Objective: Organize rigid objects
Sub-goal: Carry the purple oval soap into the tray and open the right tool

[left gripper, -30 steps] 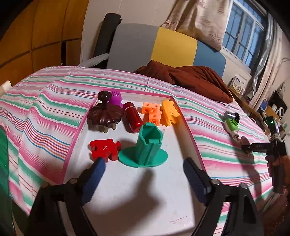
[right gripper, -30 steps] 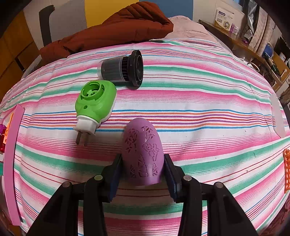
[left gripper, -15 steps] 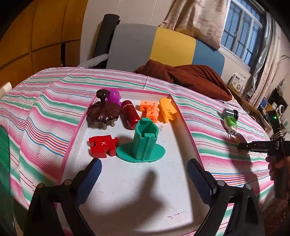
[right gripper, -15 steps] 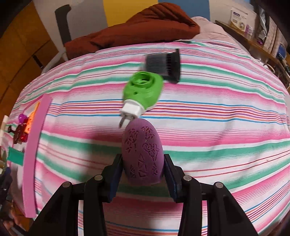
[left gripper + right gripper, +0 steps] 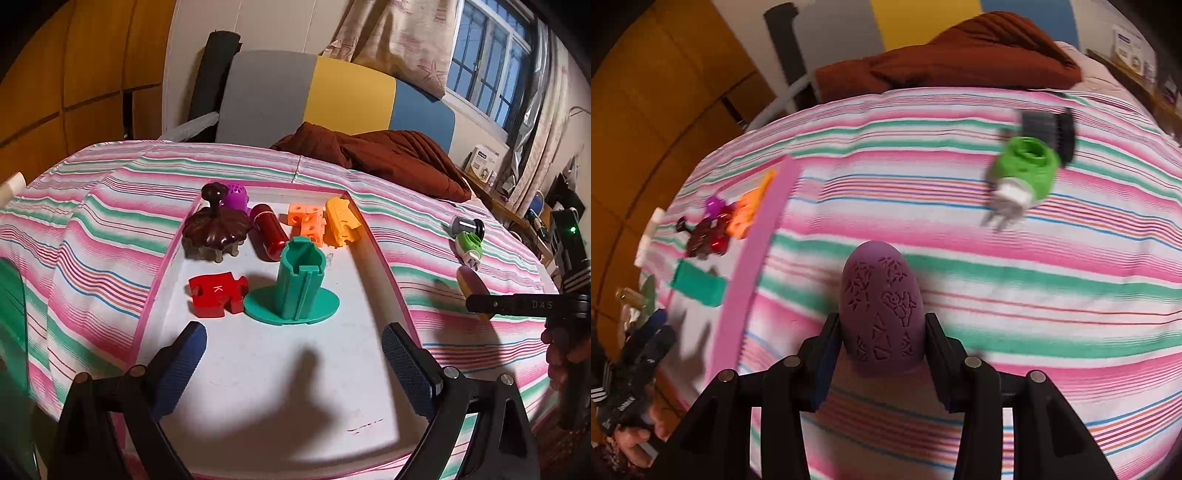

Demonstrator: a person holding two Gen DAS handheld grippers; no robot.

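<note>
Several toys already sit at the tray's [image 5: 373,236] far end; our right gripper [image 5: 882,332] clamps the purple egg [image 5: 881,306], our left gripper [image 5: 293,354] gapes empty, and the green plug [image 5: 1027,173] and dark cylinder [image 5: 1049,125] remain on the bedspread.

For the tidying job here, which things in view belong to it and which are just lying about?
Part of the job:
- purple egg, clamped in the right gripper
- tray with sorted toys: red puzzle piece, green stand, orange blocks
- green plug-in and dark cylinder on the bedspread

Lying about:
- brown blanket
- cushions
</note>
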